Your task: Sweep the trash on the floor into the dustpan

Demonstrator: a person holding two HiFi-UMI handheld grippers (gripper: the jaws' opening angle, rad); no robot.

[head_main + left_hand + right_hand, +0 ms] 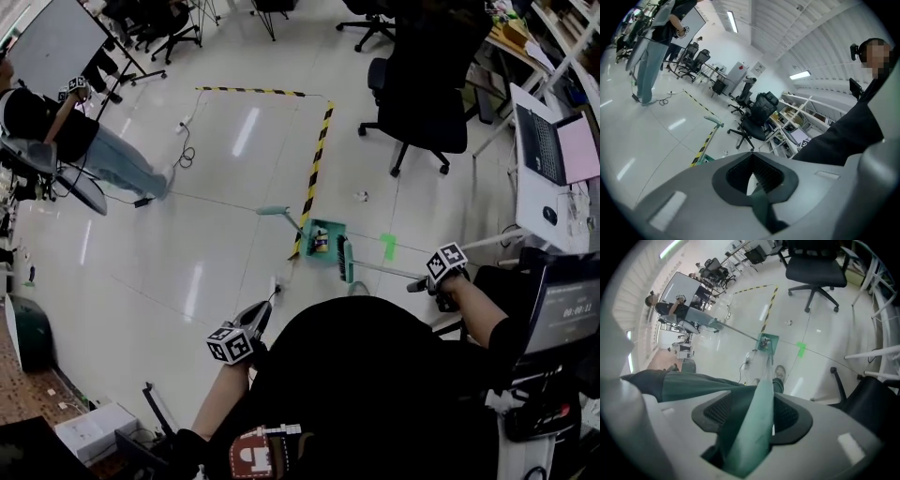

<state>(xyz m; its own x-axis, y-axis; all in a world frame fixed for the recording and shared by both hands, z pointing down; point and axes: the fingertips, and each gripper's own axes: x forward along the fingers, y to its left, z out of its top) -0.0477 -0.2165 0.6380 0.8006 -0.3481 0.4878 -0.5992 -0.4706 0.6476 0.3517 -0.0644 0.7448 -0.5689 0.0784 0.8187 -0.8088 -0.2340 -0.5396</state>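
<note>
A teal dustpan (329,228) stands on the floor ahead with a small yellow and blue item inside. Its long handle (273,211) leans left, free of both grippers. The teal broom's head (345,259) rests right beside the pan. Its handle (757,418) runs back into my right gripper (418,284), which is shut on it. A small white scrap (361,196) lies beyond the pan. My left gripper (263,312) hangs near my body, away from the pan, jaws together. A dark green strip shows between them in the left gripper view; I cannot tell what it is.
Yellow-black tape (317,159) marks the floor, with a green mark (388,246) right of the broom. A black office chair (422,103) stands behind. A desk with a laptop (539,145) lines the right side. A person (94,141) stands far left, near a cable (186,150).
</note>
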